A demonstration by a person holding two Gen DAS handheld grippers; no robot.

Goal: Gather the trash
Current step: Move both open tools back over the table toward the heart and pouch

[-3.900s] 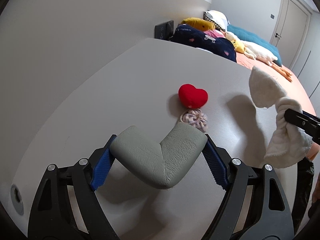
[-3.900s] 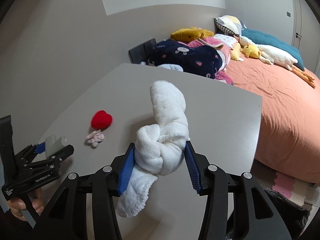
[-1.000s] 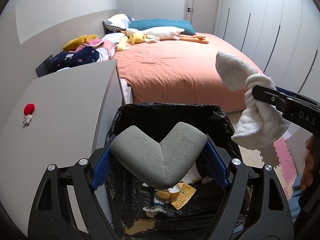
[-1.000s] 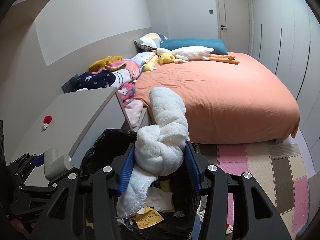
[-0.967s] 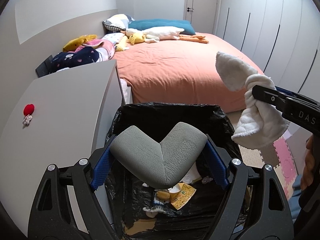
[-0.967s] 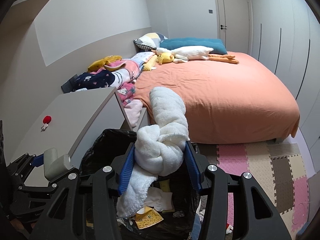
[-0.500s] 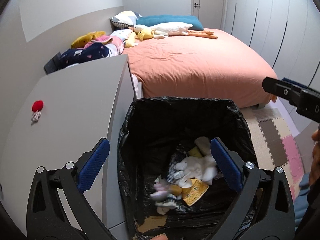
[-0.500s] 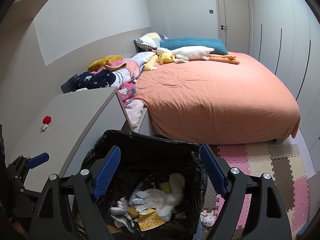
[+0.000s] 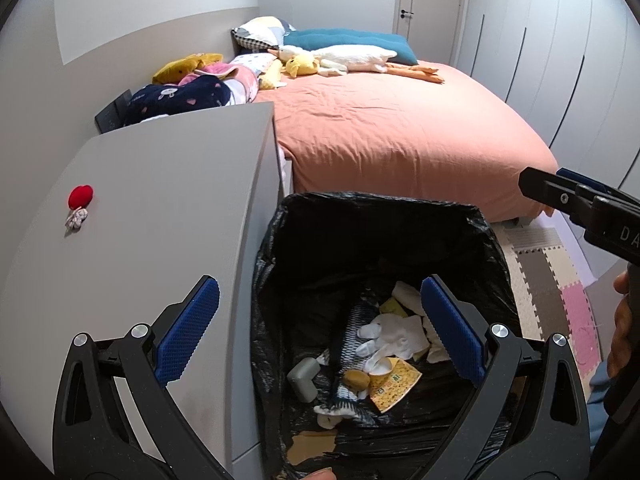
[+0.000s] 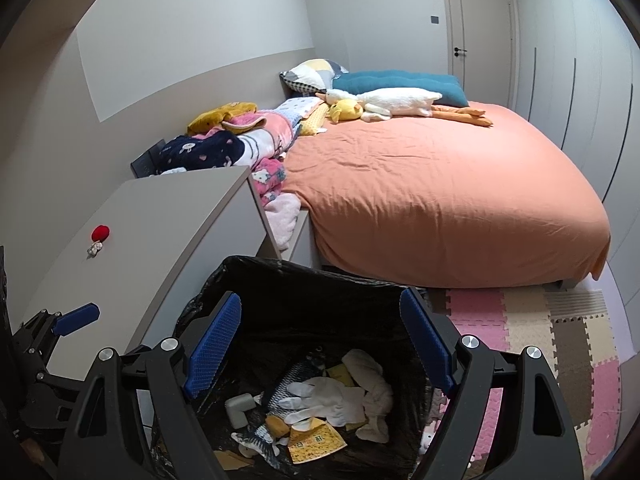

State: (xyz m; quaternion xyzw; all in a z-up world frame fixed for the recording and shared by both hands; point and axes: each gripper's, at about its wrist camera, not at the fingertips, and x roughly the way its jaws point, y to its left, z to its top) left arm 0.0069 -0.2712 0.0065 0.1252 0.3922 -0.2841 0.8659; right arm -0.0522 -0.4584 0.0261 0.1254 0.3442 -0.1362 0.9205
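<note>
Both tools hang with jaws apart and empty over the black-lined trash bin (image 9: 496, 248): the left gripper (image 9: 320, 328) and the right gripper (image 10: 320, 340), each having just sprung wider to let go. Inside the bin, below the left gripper, lies the grey foam corner piece (image 9: 304, 378); toward the bin's far side rests the knotted white towel (image 10: 370, 380) among paper scraps. On the grey cabinet (image 9: 168, 208) left of the bin wait a red plush heart (image 9: 80, 197) and a small fabric scrunchie (image 9: 76, 218), both likely light and soft, best pinched across the middle.
</note>
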